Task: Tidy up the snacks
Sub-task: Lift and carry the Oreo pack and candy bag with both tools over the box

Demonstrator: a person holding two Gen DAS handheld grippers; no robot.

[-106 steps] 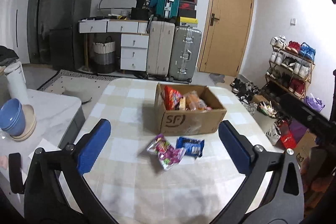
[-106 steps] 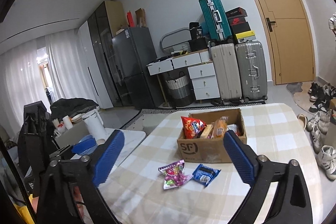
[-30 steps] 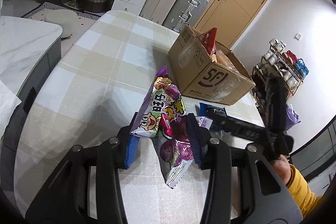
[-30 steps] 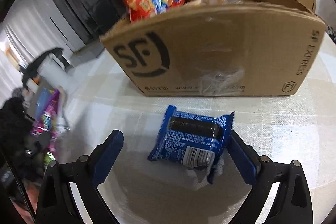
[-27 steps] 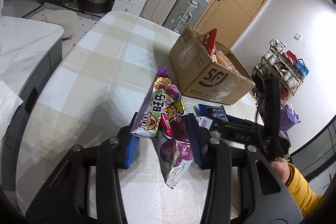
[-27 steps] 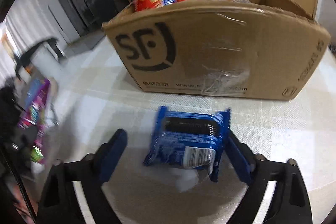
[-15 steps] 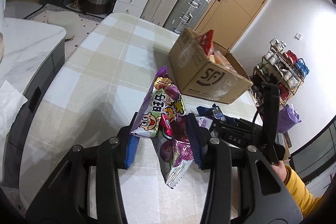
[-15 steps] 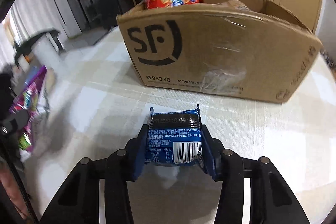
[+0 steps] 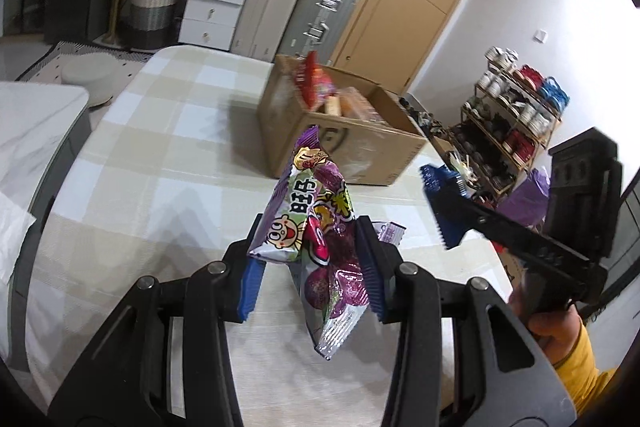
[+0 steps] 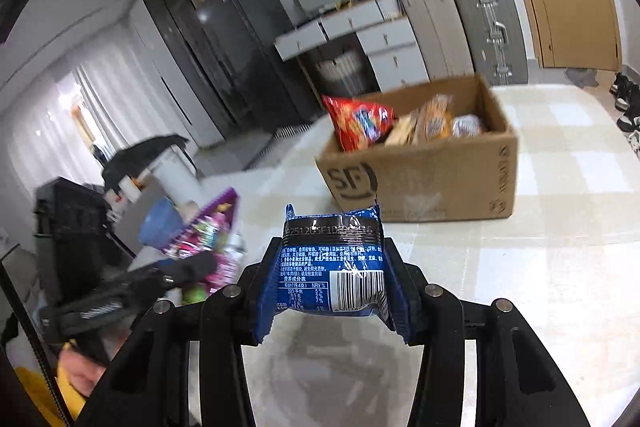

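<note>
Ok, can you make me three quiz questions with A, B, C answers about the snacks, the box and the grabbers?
1. Where is the cardboard box?
A. on the checked table
B. on the floor
C. on the fridge

2. What colour is the cookie packet in the right hand-held gripper?
A. green
B. blue
C. yellow

3. What is the left hand-held gripper doing?
A. gaping open with nothing in it
B. lying on the table
C. pinching the purple candy bag

Answers: 1 A, the box stands on the checked tablecloth. 2 B, its wrapper is blue with a barcode. 3 C, both blue pads press the bag, which hangs above the table.
</note>
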